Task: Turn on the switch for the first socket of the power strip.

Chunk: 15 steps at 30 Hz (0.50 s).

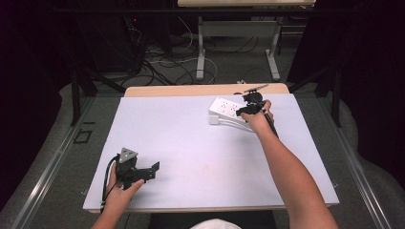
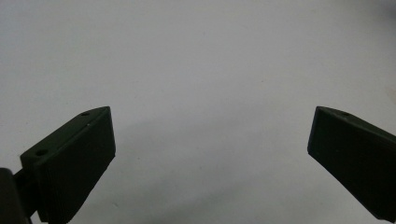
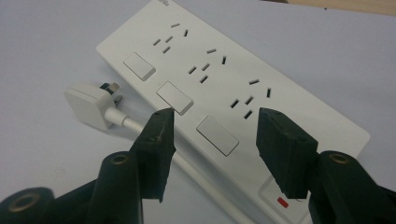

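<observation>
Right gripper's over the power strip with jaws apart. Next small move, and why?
Probably lower the right gripper onto the power strip and close on its near end. Its jaws stand open above the strip with nothing gripped, the plug lies loose beside it, and the left gripper sits far off, open.

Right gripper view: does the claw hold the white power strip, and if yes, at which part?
Nothing is held. The right claw stands open above the power strip, over its row of switches, with no pad pressing on it.

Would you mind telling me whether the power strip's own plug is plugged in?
Unplugged: the white plug lies loose on the table beside the power strip, prongs bare.
</observation>
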Each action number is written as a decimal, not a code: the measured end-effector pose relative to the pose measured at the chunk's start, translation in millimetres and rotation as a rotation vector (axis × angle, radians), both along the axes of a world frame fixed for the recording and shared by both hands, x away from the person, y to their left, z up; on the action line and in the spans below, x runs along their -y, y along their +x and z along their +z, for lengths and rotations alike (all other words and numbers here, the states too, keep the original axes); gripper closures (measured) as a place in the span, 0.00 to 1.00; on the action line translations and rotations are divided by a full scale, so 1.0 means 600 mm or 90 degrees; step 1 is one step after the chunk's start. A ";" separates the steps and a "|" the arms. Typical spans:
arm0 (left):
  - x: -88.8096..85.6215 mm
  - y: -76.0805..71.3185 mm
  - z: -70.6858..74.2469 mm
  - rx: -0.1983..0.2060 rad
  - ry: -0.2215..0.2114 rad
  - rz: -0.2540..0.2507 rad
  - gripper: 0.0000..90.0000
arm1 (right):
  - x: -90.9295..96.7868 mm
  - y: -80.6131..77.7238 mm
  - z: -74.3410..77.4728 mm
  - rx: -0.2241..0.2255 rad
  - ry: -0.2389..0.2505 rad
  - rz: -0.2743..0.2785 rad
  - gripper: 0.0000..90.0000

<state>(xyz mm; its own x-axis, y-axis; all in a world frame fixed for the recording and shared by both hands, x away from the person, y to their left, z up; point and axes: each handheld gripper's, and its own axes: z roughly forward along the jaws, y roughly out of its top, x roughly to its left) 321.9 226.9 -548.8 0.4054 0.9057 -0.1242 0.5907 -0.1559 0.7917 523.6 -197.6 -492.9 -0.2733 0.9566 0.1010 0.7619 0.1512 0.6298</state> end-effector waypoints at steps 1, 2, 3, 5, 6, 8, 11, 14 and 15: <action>0.000 0.000 0.000 -0.001 0.000 0.001 0.01 | 0.000 -0.002 0.001 0.002 0.000 0.004 0.48; 0.000 0.000 0.000 0.000 0.000 0.000 0.01 | 0.000 -0.002 0.001 0.002 0.000 0.004 0.48; 0.000 0.000 0.000 -0.001 0.000 0.001 0.01 | -0.001 -0.006 0.005 0.003 0.010 0.009 0.44; 0.000 0.000 0.000 -0.002 0.001 0.001 0.01 | -0.002 -0.008 0.007 0.003 0.011 0.012 0.42; 0.001 0.000 0.000 -0.005 0.003 0.002 0.01 | -0.001 -0.010 0.009 0.007 0.009 0.023 0.39; 0.001 0.000 0.000 -0.005 0.006 -0.001 0.01 | -0.001 -0.014 0.011 0.013 0.002 0.032 0.30; 0.001 0.000 0.001 -0.003 0.005 -0.002 0.01 | -0.002 -0.020 0.012 0.007 -0.004 0.040 0.22; 0.001 0.000 0.001 -0.004 0.006 -0.002 0.01 | -0.010 -0.028 0.015 0.000 0.002 0.050 0.17; 0.001 0.001 0.000 -0.004 0.006 -0.002 0.01 | -0.013 -0.030 0.016 -0.005 0.004 0.053 0.14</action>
